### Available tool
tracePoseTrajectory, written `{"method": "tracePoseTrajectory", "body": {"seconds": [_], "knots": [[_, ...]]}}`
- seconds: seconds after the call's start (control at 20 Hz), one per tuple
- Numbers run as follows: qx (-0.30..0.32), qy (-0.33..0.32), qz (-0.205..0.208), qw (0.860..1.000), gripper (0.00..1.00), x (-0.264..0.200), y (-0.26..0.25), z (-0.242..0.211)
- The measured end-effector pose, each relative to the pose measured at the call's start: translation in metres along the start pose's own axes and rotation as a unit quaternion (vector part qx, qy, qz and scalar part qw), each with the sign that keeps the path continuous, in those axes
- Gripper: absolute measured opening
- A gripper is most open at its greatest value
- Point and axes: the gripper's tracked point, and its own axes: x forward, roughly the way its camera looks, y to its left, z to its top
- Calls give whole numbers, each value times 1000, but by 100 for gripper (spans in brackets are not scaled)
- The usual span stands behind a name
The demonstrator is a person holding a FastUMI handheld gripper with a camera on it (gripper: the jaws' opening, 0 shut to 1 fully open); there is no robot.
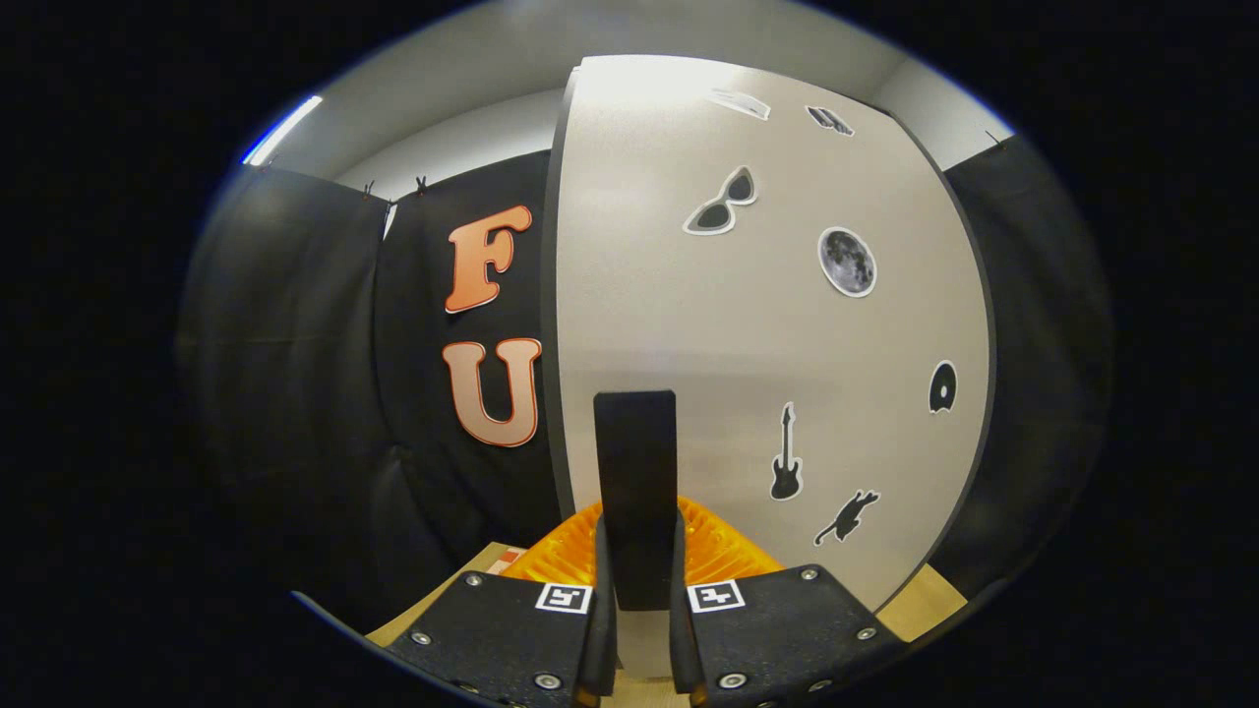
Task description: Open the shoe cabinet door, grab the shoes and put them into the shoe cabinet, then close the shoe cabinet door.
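The gripper has both fingers pressed on the handle, which stands upright on the cabinet door just ahead. Stickers sit on the door to the right of the handle. The booth wall lies left of the door and behind it.
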Motion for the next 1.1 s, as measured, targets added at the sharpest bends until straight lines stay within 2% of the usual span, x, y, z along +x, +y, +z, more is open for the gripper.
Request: {"method": "tracePoseTrajectory", "body": {"seconds": [0.65, 1.1], "knots": [[-38, -6, -50, 998, 17, -89, -40, 2], [-23, -18, -23, 999, 17, -127, -89, -1]]}}
